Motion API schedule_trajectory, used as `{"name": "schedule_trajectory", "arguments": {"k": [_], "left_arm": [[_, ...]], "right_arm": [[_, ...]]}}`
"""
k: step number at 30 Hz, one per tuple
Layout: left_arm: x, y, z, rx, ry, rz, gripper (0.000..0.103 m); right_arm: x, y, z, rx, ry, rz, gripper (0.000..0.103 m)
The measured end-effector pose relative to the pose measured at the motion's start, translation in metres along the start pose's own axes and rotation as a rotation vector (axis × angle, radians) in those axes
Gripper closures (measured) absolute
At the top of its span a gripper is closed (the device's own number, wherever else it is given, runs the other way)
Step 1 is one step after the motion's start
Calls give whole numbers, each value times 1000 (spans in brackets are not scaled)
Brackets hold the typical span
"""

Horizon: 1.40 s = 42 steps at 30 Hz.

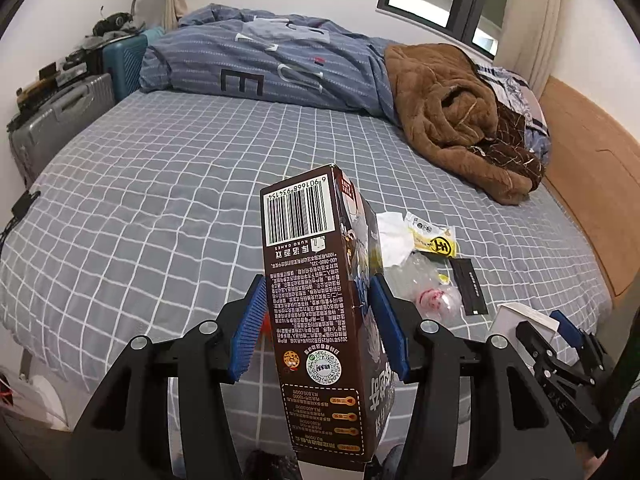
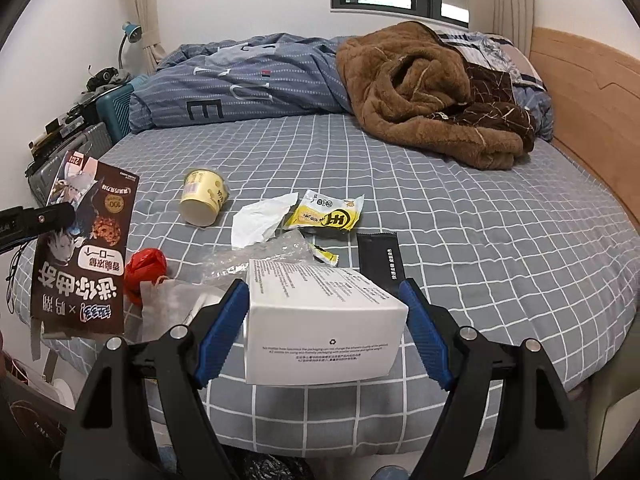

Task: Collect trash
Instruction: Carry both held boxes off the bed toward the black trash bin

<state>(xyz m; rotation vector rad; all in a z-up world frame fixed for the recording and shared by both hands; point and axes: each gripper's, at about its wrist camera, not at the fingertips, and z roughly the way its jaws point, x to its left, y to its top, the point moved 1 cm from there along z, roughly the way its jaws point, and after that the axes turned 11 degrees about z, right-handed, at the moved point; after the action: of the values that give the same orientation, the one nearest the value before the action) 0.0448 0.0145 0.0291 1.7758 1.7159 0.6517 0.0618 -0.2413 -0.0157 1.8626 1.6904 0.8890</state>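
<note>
Step in hand, as judged: both grippers are loaded with picked-up trash and lifted off the bed [image 2: 460, 208], ahead of disposal. The left gripper [image 1: 320, 320] clamps a brown cookie box [image 1: 316, 304] between its blue pads, box upright and tilted slightly, above the bed's near edge. The right gripper [image 2: 324, 328] holds a white carton [image 2: 320, 320] across its width, also over the near edge. Taking the white carton as landmark: clear plastic film [image 2: 256, 252] and a crumpled tissue [image 2: 260, 220] lie just beyond it, a yellow wrapper [image 2: 326, 216] farther beyond, a black sachet [image 2: 378, 260] just beside it to the right, a red ball of plastic [image 2: 144, 272] to its left, and a tipped yellow cup [image 2: 204, 196] beyond-left; its inside is not visible. No bin or bag is clearly in view, so the next move likely calls for locating a receptacle, releasing both boxes, then returning for the loose items.
</note>
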Motion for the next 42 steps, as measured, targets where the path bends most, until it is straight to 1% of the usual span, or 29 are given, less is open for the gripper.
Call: {"name": "schedule_trajectory", "arguments": {"k": [10,17,25,37,42], "left_arm": [[-3,-26,-31,-9,-14,-2,52],[-10,-46,-54,-6,-16,7,52],[-9,-80,-76,10,-37,-25,52],[-14,-109,-94,28,-41,-25,52],[-20,-118,-104,16,-34,-10,52]], "right_arm": [[9,-6,-33,-26,14,-7,29],[17,-12,-67,-51,38,-18,29],[25,-25,-98,-61,55,-28,29],[32,-47,-112,-34,57,-41,29],[31,-54,-121,-28,56,-40,29]]}}
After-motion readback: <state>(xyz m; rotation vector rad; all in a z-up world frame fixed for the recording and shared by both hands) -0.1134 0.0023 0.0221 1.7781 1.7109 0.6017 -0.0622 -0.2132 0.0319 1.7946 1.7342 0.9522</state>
